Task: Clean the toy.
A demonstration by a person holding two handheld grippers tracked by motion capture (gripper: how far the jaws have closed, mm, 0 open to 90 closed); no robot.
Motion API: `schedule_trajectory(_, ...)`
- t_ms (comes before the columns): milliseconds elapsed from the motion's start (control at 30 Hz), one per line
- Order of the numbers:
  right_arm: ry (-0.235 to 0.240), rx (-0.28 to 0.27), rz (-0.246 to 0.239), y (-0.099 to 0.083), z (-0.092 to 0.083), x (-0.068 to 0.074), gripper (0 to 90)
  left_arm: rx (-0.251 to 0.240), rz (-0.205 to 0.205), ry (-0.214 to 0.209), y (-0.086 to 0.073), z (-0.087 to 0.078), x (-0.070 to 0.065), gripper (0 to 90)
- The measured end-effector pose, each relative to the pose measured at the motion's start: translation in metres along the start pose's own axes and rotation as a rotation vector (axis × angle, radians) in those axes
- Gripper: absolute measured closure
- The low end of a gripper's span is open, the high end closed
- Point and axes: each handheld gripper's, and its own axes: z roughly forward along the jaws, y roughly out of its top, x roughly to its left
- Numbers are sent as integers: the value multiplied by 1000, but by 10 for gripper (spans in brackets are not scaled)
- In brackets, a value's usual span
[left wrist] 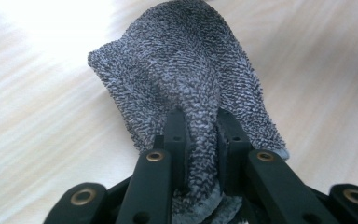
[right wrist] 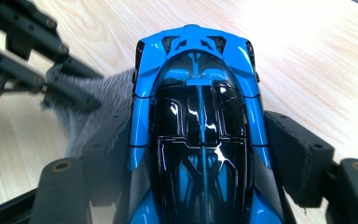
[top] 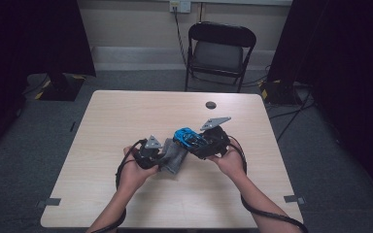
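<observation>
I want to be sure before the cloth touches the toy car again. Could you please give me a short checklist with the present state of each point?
1. Left gripper closed on the grey cloth: ok, the jaws pinch a fold of it.
2. Right gripper holds the blue toy car: ok, a pad sits against each side of the car.
3. Car's top turned toward the right gripper view: ok, roof and glass are in plain sight.
4. Cloth next to the car: ok, in the high view it hangs beside the car.
5. Cloth touching the car: cannot tell.
6. Table around the hands free: ok, just a small dark disc far off.
</observation>
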Motion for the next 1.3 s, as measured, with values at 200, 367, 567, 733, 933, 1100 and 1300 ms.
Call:
schedule_trajectory(200, 1, 1, -13, 0, -1, 3, 280, -5, -18, 13, 5, -5, 9, 773)
schedule_trajectory(367, 3, 6, -10, -2, 0, 4, 279, -19, -9, 16, 9, -6, 9, 773)
schedule_trajectory(567, 9, 14, -14, -5, 4, 7, 280, -34, -13, -6, 12, -3, 6, 774)
schedule_trajectory(733, 5, 17, -18, -6, 5, 7, 279, -34, -5, -2, 13, -2, 4, 774)
schedule_trajectory(933, 5, 20, -14, -7, 5, 6, 280, -33, 5, -6, 15, -1, 1, 774)
schedule_trajectory(1100, 2, 23, -12, -6, 6, 7, 280, -36, 17, -18, 15, 2, -3, 774)
schedule_trajectory(1300, 4, 16, -7, -2, 8, 7, 279, -43, 33, -29, 18, 3, -10, 774)
